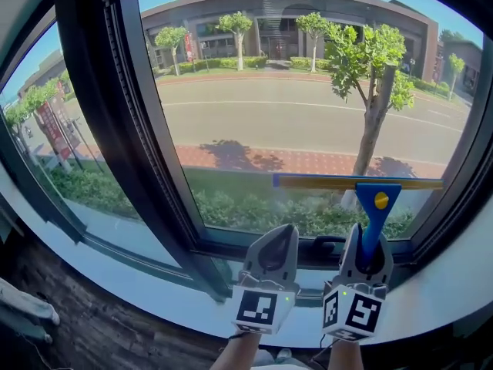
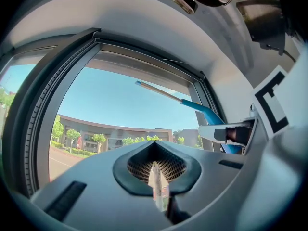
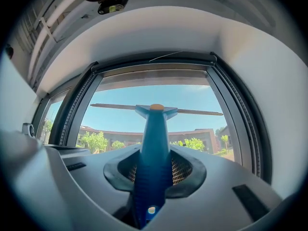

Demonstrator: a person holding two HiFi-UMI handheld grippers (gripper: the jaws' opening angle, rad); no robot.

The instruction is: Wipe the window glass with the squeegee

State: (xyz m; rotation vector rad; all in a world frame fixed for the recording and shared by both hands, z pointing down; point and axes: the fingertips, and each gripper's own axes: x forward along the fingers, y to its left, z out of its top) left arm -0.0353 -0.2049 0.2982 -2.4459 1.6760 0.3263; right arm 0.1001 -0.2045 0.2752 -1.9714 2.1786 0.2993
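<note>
Right tongs [image 1: 367,247] are clamped on the blue handle of the squeegee [image 1: 377,200]. Its long blade stretches level across the window glass [image 1: 293,106] just above them, low on the pane. Left tongs [image 1: 275,247], just beside the right pair, are pressed together holding nothing, near the bottom window frame [image 1: 225,247].

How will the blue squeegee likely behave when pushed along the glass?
Probably stiff: the squeegee has a blade that runs straight. Likely light: the right gripper holds it by the handle alone. The wide blade might twist in that grip.
</note>
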